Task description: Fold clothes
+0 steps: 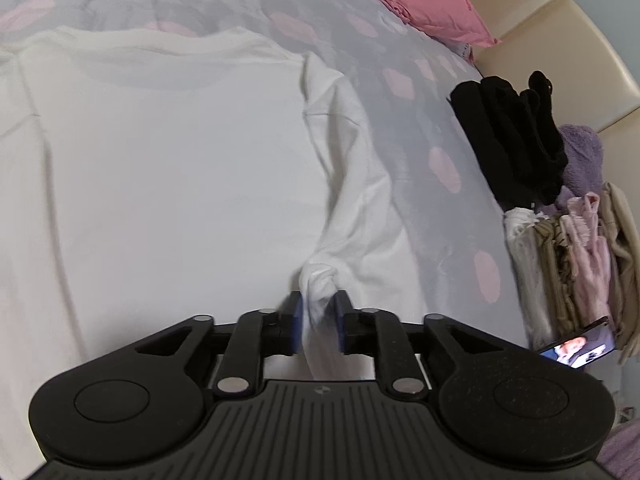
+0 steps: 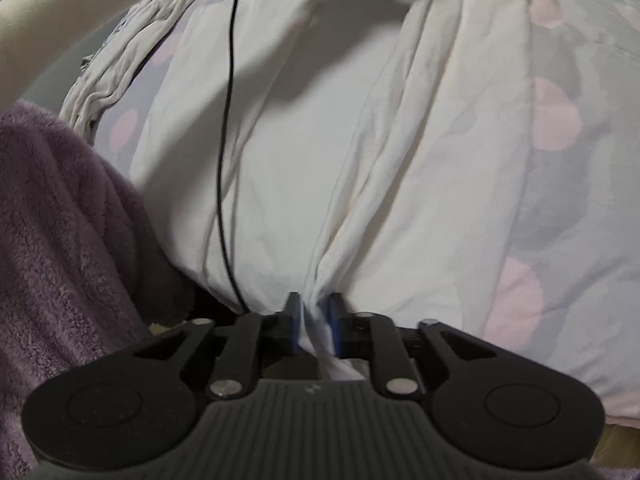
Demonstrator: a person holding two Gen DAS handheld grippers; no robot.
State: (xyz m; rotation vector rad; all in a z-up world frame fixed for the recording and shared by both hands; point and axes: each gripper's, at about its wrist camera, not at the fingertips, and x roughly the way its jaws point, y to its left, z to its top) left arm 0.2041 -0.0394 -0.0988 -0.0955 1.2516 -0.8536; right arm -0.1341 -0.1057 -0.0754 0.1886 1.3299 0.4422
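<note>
Both hand-held grippers hold a white shirt over the bed, mid-fold.

The left hand-held gripper (image 1: 318,320) stands narrow, with a bunched corner of the white shirt (image 1: 160,168) between its blue pads; the right hand-held gripper (image 2: 314,322) also has a pinch of that cloth between its jaws, which look a little slack, so I cannot tell how firmly it grips. The shirt lies spread on the bed's dotted grey-and-pink cover (image 1: 400,80), one side drawn up into a long ridge, probably so that edge can be carried over the body. At the far right a stack of folded clothes (image 1: 568,264) sits under a black garment (image 1: 516,140), near a pink pillow (image 1: 424,0). A purple fleece (image 2: 68,232) lies near left.
</note>
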